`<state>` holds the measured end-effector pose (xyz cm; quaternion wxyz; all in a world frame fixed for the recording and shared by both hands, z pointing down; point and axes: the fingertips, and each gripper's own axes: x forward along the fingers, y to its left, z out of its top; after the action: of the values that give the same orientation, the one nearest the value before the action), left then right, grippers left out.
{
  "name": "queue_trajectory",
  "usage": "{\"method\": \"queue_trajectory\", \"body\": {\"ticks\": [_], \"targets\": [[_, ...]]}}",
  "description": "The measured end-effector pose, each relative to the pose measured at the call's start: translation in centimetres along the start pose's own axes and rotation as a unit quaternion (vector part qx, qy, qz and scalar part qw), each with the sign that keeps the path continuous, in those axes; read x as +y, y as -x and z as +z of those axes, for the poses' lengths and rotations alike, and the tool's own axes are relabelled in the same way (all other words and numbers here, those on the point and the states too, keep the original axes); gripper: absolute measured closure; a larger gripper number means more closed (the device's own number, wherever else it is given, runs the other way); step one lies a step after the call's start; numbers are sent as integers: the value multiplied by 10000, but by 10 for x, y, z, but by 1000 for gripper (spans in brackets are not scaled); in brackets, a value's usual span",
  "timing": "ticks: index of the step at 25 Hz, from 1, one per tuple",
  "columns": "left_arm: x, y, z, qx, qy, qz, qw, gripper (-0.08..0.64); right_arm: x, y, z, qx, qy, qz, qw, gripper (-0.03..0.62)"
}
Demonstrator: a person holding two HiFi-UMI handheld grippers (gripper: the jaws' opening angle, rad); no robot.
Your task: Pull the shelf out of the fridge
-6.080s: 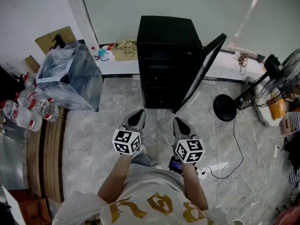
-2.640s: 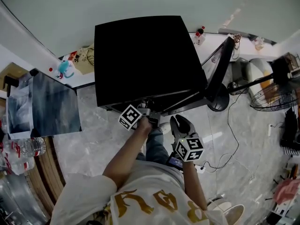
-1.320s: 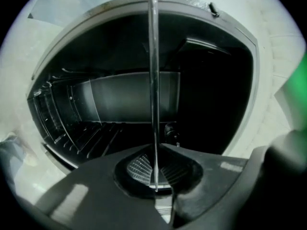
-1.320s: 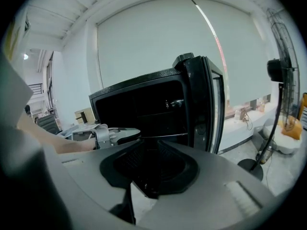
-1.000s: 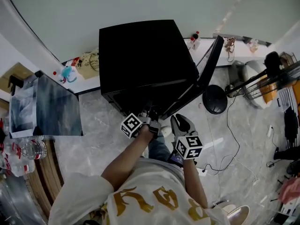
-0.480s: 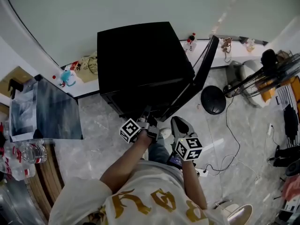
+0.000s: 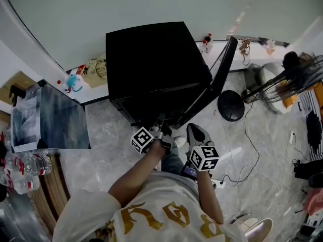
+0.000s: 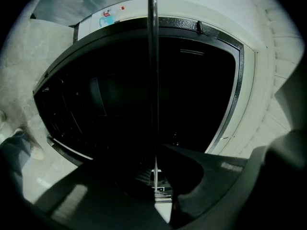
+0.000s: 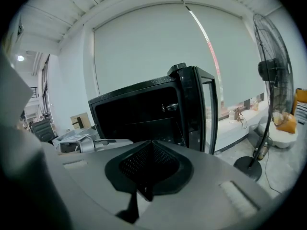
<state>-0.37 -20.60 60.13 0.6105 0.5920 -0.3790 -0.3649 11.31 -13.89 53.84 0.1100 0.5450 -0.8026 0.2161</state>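
Observation:
The black fridge stands against the wall with its door swung open to the right. My left gripper is at the mouth of the fridge's dark inside. In the left gripper view its jaws are shut on the front edge of the thin wire shelf, which runs edge-on straight away from the left gripper into the fridge. My right gripper hovers just right of it, shut with nothing in it. In the right gripper view the right gripper has its pads together, and the fridge lies beyond.
A standing fan with its round base is right of the door. A grey box sits on the floor to the left, with water bottles on a wooden bench. A power strip and cable lie by my right side.
Since the earliest frame I have come close to the fridge, and the left gripper has reached into its opening and shut on the shelf. Over the last second little has moved.

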Motion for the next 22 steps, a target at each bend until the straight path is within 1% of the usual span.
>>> {"method": "queue_trajectory", "body": {"ticks": [3,6,8,14,22], "targets": [[0,1,0,8,2,-6,10000,545,-1,0,1,-10,13,-18,10000,574],[0,0,0,28,2,-6,10000,545,1,0,5,-172,-136,140,9997,574],[1,-1,0,31,6,-3,10000,545,0,-1,6,-200,-175,159,9995,574],[1,0,-1,74,4,17,10000,544,2,-3,5,-151,-76,76,9998,574],[1,-1,0,68,8,-12,10000,543,3,-3,3,-121,10,77,9999,574]]}}
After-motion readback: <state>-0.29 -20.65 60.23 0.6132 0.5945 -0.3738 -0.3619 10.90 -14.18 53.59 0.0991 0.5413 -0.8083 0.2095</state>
